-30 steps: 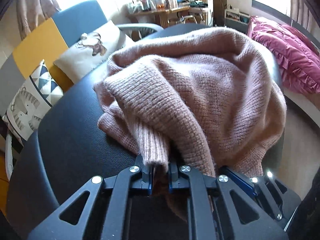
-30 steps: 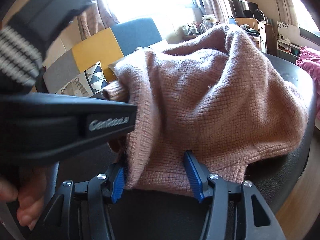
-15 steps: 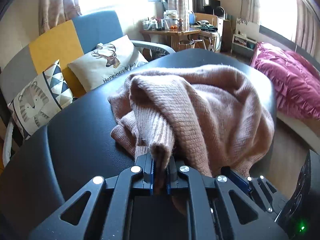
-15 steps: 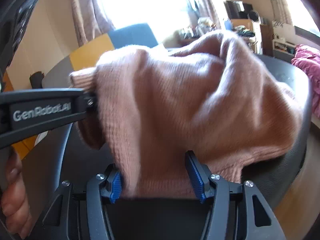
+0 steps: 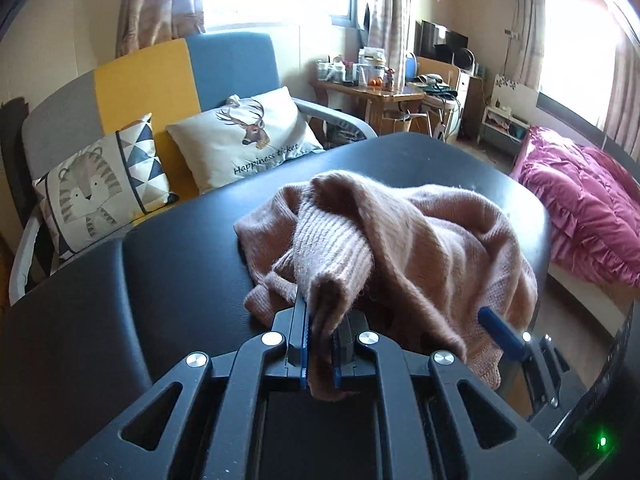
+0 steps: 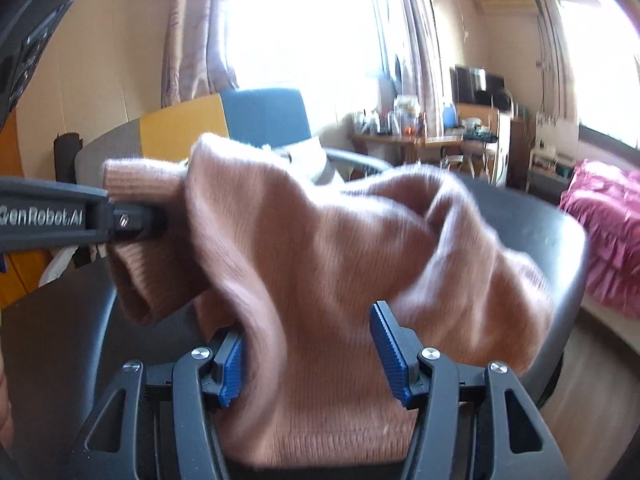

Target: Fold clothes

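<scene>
Gripping a ribbed cuff of the pink sweater (image 5: 420, 240), our left gripper (image 5: 320, 354) has its jaws clenched tight on the knit, the cuff folding over the blue pads and hanging just behind them. Our right gripper (image 6: 308, 354) sits nearest in its own view with jaws spread wide and a broad band of the sweater's hem lying between them; the fabric touches the left pad, but we cannot tell whether the right pad presses it. Just beyond, the sweater lies in a rumpled heap on the black table (image 5: 80, 300), its right side draping toward the table's right edge. Farther left stands a grey, yellow and blue sofa (image 5: 160, 76) with a tiger cushion (image 5: 92, 196) and a deer cushion (image 5: 248, 136). To the far right lies a magenta quilt (image 5: 580, 196), and a cluttered wooden desk (image 5: 372, 92) stands under the bright window.
</scene>
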Demonstrator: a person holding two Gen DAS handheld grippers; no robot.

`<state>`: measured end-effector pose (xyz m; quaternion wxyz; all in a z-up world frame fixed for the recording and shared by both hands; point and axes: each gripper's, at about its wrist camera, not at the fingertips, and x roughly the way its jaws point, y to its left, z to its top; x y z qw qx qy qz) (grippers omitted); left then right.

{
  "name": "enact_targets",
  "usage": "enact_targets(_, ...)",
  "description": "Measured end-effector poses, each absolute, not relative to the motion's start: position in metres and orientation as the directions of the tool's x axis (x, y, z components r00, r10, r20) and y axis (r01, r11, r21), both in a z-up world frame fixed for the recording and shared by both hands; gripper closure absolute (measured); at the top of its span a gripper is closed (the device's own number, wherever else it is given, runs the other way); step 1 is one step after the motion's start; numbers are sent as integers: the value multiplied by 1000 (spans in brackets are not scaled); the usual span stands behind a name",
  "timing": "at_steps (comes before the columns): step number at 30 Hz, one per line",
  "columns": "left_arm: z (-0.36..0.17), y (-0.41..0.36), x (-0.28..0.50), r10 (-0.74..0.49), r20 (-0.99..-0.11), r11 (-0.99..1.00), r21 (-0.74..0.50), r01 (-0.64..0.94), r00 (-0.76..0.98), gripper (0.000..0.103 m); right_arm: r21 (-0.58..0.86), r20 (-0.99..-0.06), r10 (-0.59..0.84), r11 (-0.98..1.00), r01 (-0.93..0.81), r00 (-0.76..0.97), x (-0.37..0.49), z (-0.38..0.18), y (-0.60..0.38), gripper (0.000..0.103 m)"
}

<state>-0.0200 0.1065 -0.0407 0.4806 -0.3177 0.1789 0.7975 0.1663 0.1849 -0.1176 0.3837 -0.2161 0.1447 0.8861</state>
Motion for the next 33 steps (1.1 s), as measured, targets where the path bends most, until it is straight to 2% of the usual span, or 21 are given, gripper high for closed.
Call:
enact_targets(5, -32, 93, -25, 663, -662, -489, -29, -872, -350, 95, 88, -491, 617, -667, -740, -614, 159, -107, 191, 45)
enact_targets(8, -28, 85, -28, 669, -650, -498, -30, -867, -361, 96, 111, -493, 610, -663, -740, -620, 157, -103, 195, 57)
enact_targets(11, -23, 79, -30, 675, -637, -505, -30, -863, -373, 97, 167, -498, 571, -675, -719, -652, 159, -101, 199, 77)
enact_targets(14, -19, 75, -32, 679, -628, -511, -31, -859, -381, 97, 207, -482, 546, -689, -694, -685, 161, -96, 198, 86)
enact_targets(20, -16, 66, -34, 673, -624, -515, -11, -857, -396, 99, 286, -424, 487, -727, -624, -763, 158, -74, 192, 93)
enact_targets(23, -31, 67, -47, 636, -685, -519, -39, -854, -355, 90, 289, -420, 494, -722, -628, -761, 155, -68, 190, 93)
enact_targets(24, -39, 67, -53, 619, -707, -525, -48, -850, -342, 79, 287, -438, 504, -706, -647, -744, 156, -71, 192, 92)
enact_targets(25, -47, 67, -58, 601, -729, -532, -58, -845, -328, 68, 292, -462, 504, -690, -662, -729, 157, -76, 195, 89)
enact_targets(26, -55, 68, -63, 584, -749, -538, -68, -841, -313, 64, 296, -486, 504, -674, -677, -714, 159, -81, 198, 77)
enact_targets(28, -76, 71, -68, 558, -788, -531, -99, -842, -259, 57, 287, -524, 519, -639, -714, -675, 165, -92, 203, 74)
enact_targets(33, -121, 89, -69, 488, -865, -495, -164, -854, -117, 54, 289, -603, 508, -580, -762, -615, 183, -123, 220, 69)
